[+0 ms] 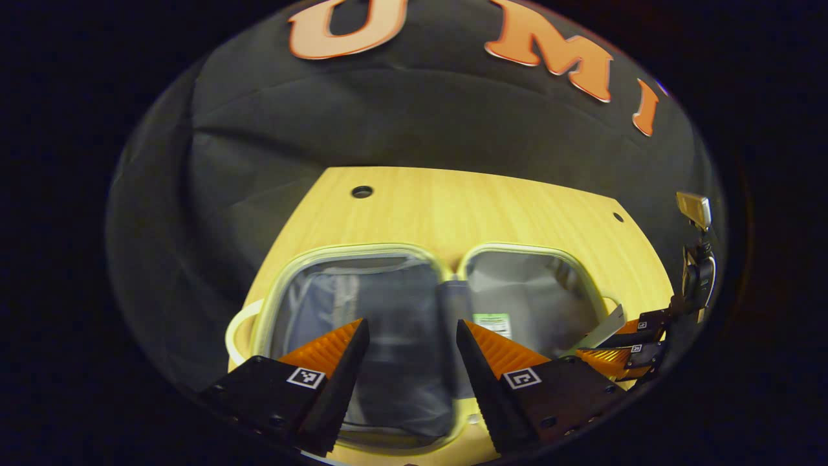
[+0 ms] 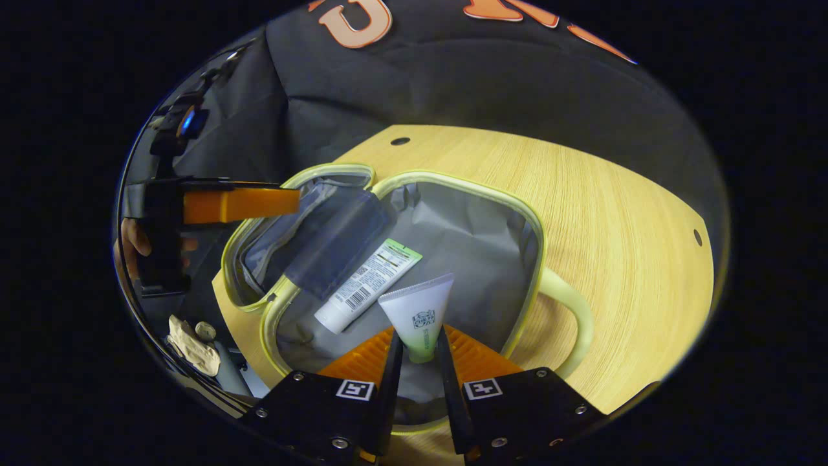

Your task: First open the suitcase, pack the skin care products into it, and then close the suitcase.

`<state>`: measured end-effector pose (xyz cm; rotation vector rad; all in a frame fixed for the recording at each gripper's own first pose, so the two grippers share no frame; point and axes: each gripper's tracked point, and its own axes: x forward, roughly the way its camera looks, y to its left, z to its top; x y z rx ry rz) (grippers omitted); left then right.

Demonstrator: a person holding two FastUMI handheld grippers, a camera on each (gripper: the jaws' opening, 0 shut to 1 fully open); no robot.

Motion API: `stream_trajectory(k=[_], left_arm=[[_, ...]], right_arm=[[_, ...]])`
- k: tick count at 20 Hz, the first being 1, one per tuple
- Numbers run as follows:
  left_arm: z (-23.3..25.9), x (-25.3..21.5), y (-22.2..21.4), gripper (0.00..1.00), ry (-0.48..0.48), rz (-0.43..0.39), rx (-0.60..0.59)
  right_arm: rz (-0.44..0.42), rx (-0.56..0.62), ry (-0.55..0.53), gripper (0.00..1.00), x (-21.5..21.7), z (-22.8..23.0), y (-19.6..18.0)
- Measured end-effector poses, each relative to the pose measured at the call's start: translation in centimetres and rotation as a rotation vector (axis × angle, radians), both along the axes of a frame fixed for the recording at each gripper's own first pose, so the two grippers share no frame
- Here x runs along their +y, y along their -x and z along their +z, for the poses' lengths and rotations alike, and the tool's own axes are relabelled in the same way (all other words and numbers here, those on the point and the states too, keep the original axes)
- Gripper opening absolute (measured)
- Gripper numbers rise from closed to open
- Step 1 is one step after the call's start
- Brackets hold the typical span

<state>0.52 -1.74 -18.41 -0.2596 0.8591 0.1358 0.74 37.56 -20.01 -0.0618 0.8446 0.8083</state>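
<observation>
One tube packed, one in hand, suitcase (image 2: 453, 194) open.
Right tool (image 2: 419, 362) pinches a white tube (image 2: 419, 317) at lower centre; left tool (image 1: 411, 362) gapes wide; closing remains.

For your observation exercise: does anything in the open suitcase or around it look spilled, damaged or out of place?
Nothing stands out. The suitcase lies open on the table, one tube lies flat on its lining, and the right tongs hold a second tube over it. The left tongs hover open.
</observation>
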Motion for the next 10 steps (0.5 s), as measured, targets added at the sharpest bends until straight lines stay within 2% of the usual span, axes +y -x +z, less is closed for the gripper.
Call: stream_trajectory(k=[3, 4, 5, 6, 7, 10], left_arm=[[0.4, 4.7, 1.3, 0.85, 0.002, 0.111, 0.013], [0.2, 6.4, 2.2, 0.85, 0.005, 0.149, 0.010], [0.0, 8.1, 2.8, 0.85, 0.014, 0.184, 0.004], [-0.5, 9.7, 3.7, 0.85, 0.028, 0.220, -0.007], [-0.8, 11.1, 4.3, 0.85, 0.051, 0.246, -0.013], [-0.6, 15.2, 5.9, 0.86, 0.127, 0.327, -0.054]], right_arm=[[-0.032, 0.059, 0.012, 0.39, 0.0, 0.0, 0.2], [-0.048, 0.066, 0.009, 0.42, -0.2, 0.3, -0.2], [-0.065, 0.061, 0.012, 0.43, -0.5, 0.6, -0.6], [-0.082, 0.053, 0.009, 0.51, -0.5, 0.8, -1.0], [-0.101, 0.046, 0.004, 0.47, -0.4, 0.9, -1.6], [-0.147, 0.009, -0.009, 0.55, -0.6, 1.6, -2.4]])
